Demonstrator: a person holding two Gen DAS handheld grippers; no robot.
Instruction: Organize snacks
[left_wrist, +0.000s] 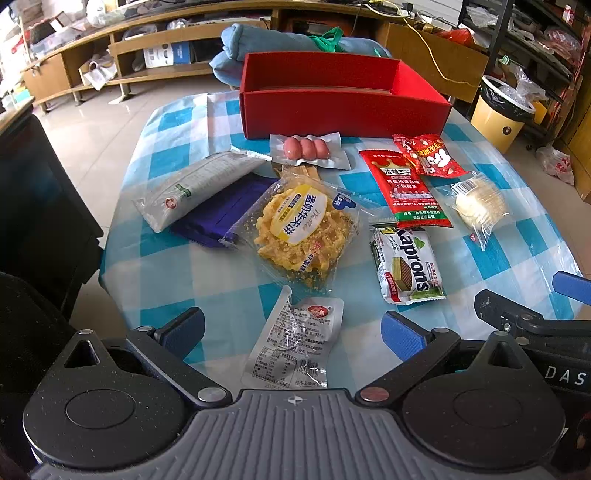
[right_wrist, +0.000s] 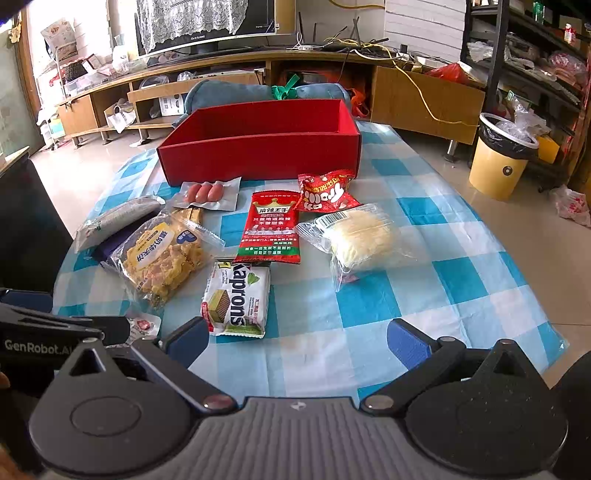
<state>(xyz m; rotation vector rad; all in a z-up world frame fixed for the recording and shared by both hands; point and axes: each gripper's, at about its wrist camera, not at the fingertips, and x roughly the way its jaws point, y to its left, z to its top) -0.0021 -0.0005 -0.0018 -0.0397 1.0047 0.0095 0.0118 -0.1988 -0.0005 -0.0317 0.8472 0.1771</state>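
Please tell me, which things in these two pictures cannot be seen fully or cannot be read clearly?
- Red box floor: hidden by its own front wall in both views.
- Purple packet: mostly covered by the white packet and the waffle packet; no label visible.
- Clear packet, left view: print too small; in the right view the left tongs cover most of it.
- Small golden wrapper: mostly hidden under the waffle packet.

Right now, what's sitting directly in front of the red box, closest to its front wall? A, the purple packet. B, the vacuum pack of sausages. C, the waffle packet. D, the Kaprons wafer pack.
B: the vacuum pack of sausages lies right against the front wall of the red box, with the other snacks nearer the cameras.
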